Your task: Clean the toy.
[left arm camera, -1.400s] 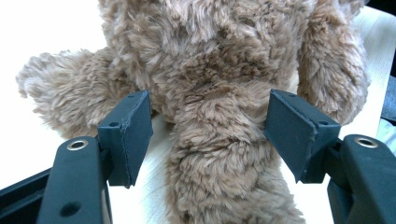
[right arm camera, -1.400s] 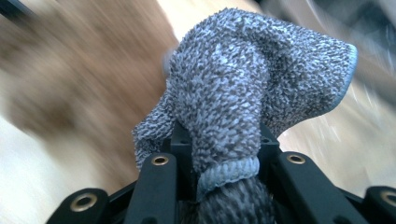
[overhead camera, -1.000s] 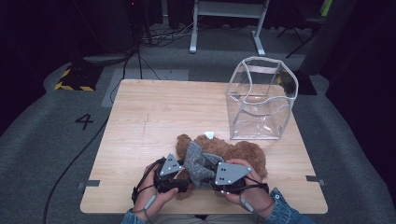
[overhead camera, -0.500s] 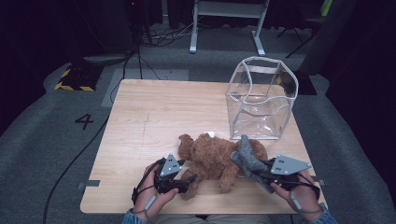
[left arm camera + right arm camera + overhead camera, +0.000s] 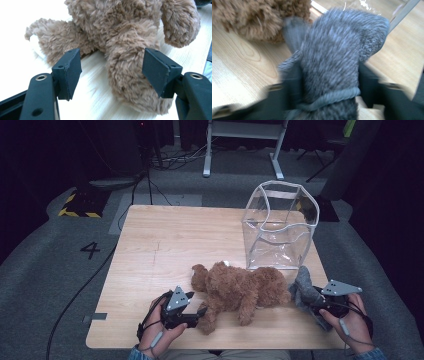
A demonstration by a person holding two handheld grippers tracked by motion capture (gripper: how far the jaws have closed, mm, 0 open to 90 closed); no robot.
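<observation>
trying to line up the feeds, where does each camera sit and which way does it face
High view: above the person's side, looking forward and down on the table; both hands, left tongs and right tongs show.
Left gripper view: rides the left tongs, looking along its open jaws at the teddy bear.
Right gripper view: rides the right tongs, looking at the grey sock it grips; blurred.
Shared: the teddy bear appears in all three; the grey sock in high and right.

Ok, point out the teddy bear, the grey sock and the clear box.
teddy bear [image 5: 240, 287], high view, on its back.
grey sock [image 5: 303, 289], high view, on the bunched upper end beside the right claw.
clear box [image 5: 278, 248], high view, on the front wall.
</observation>
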